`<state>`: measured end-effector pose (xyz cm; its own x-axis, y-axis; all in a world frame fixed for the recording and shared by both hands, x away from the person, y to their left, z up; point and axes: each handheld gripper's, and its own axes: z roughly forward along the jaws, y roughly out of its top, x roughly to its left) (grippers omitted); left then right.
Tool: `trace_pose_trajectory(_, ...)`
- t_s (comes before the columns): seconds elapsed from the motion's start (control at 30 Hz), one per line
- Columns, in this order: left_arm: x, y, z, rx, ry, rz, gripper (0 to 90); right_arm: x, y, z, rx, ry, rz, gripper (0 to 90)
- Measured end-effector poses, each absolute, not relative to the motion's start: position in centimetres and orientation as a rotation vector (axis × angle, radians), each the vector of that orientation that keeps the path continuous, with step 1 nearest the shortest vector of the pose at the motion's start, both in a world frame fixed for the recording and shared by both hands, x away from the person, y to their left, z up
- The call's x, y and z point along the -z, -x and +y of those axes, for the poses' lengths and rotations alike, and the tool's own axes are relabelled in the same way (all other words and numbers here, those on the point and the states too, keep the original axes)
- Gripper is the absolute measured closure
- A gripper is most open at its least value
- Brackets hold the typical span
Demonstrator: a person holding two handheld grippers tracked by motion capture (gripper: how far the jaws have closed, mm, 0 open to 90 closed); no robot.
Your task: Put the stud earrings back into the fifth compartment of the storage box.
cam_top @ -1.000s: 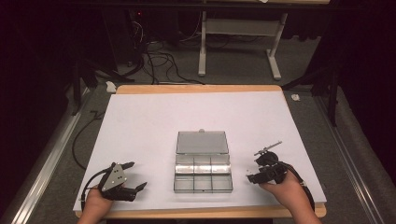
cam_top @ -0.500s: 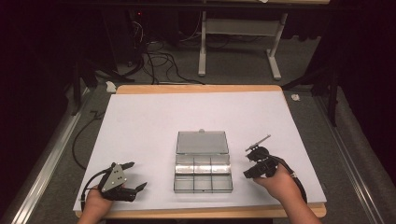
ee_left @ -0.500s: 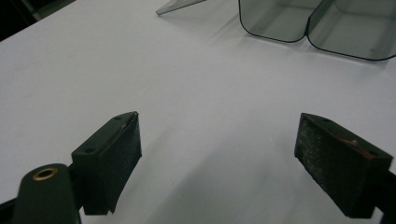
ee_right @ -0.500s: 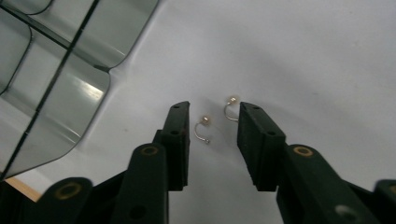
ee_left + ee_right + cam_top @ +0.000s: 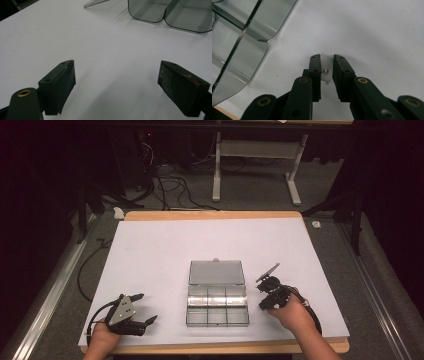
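Between the right gripper's [image 5: 327,65] narrow fingers, which have just been closing, lies a tiny silver-headed metal pin [image 5: 325,74] on the white table [image 5: 374,32], its head near the left finger's pad and its shaft running back toward the hand. The pads seem not yet pressing it. Off to their left sits the clear plastic compartment box [image 5: 244,37]. The left gripper's [image 5: 117,82] fingers stand wide, well apart from it.
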<state>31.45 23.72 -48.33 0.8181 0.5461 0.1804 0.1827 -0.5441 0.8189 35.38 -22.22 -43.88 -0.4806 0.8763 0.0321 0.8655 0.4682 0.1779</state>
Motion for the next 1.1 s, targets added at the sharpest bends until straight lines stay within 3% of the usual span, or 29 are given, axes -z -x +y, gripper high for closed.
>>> trace_pose_trajectory(0.23, 48.3, -31.5, 23.7, -0.531, -2.132, 0.532, 15.2, 43.9, -35.5, -21.8, -0.221, -1.509, 2.665, 86.0)
trace_pose_trajectory(1.1, 48.3, -31.4, 23.7, -0.539, -2.13, 0.522, 15.3, 40.1, -35.3, -20.3, -0.323, -1.465, 2.727, 86.1)
